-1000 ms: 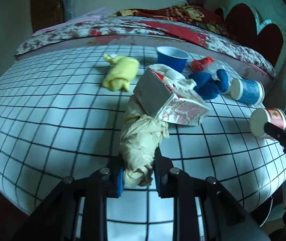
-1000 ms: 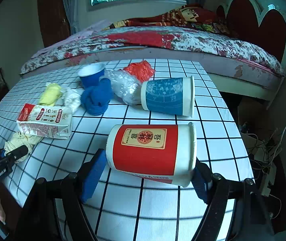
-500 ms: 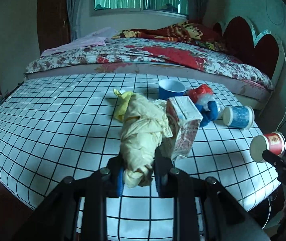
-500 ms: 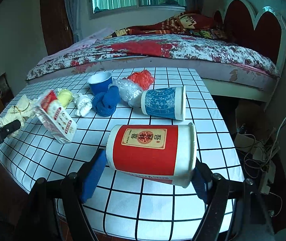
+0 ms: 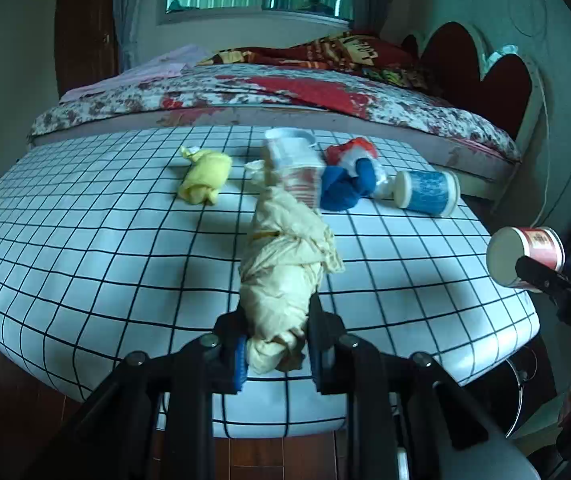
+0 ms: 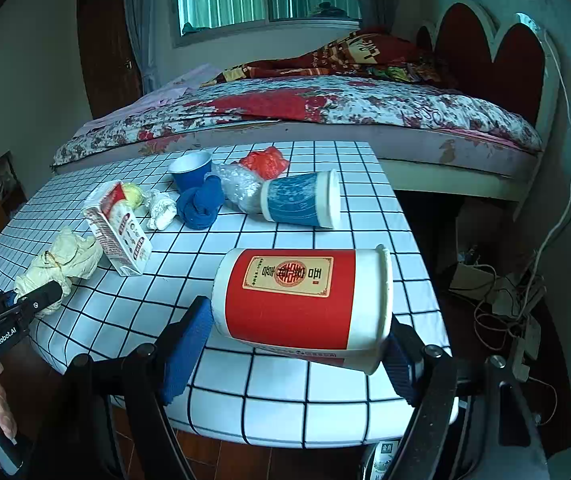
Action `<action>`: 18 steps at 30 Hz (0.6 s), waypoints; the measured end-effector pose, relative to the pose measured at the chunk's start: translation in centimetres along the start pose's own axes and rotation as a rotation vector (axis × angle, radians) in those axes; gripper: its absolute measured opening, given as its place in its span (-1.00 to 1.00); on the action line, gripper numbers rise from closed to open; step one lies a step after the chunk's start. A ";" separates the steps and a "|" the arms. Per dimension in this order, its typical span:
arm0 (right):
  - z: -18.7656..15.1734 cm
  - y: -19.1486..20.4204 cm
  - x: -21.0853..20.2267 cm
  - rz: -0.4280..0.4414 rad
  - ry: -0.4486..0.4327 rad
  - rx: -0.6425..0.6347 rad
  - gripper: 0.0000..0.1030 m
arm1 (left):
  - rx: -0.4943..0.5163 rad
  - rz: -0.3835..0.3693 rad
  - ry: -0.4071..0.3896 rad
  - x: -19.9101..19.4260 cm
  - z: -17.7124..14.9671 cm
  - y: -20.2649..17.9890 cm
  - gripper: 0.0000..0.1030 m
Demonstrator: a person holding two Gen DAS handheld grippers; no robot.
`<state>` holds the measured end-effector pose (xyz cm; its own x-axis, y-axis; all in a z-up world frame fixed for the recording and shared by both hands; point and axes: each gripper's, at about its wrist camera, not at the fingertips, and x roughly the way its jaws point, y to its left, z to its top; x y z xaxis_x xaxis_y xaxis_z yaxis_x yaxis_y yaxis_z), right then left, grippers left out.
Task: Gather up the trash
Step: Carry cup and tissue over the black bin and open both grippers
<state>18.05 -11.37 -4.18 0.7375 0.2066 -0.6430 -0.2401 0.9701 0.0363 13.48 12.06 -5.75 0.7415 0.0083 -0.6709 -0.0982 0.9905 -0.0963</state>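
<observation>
Both hands full right now. My left claw [image 5: 275, 350] is squeezed nearly shut on a cream-coloured crumpled wad [image 5: 285, 272], pinched at its near end, with the rest sticking out over the near edge of the worktop [image 5: 85, 240]. My right claw [image 6: 293, 350] is spread wide around a red paper cup [image 6: 301, 304] lying sideways between the blue pads, base to the left pad and rim to the right, held over the worktop's near right corner. From the left camera you can see that cup [image 5: 525, 254] hanging off past the right edge.

Rest of the trash is still on the checked cloth, mostly bunched toward the far right corner:
- milk carton [image 6: 119, 232], standing tilted around the middle, just beyond the wad
- yellow bundle [image 5: 205, 176] toward the far edge, left of the carton
- small white scrunched paper [image 6: 161, 210] beside the carton
- blue cloth ball [image 6: 201, 206] touching a clear plastic bag [image 6: 241, 186]
- upright blue cup [image 6: 189, 168] behind them
- red plastic scrap [image 6: 265, 162] near the far edge
- blue-and-white paper cup [image 6: 301, 204] on its side near the right edge

Bed [image 6: 325, 112] sits right behind the far edge.
</observation>
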 end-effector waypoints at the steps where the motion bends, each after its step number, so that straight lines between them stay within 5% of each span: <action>1: -0.2 -0.3 -0.3 -0.003 -0.002 0.004 0.54 | 0.006 -0.004 -0.004 -0.2 -0.1 -0.4 -0.52; 18: -4.7 -6.4 -6.8 -0.033 -0.059 0.070 0.55 | 0.176 -0.162 -0.042 -3.1 -2.3 -10.6 -0.52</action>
<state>11.59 -19.55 -3.59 0.7804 0.1798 -0.5989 -0.1722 0.9825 0.0705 10.73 1.19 -4.34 0.7655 -0.1508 -0.6255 0.1386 0.9880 -0.0684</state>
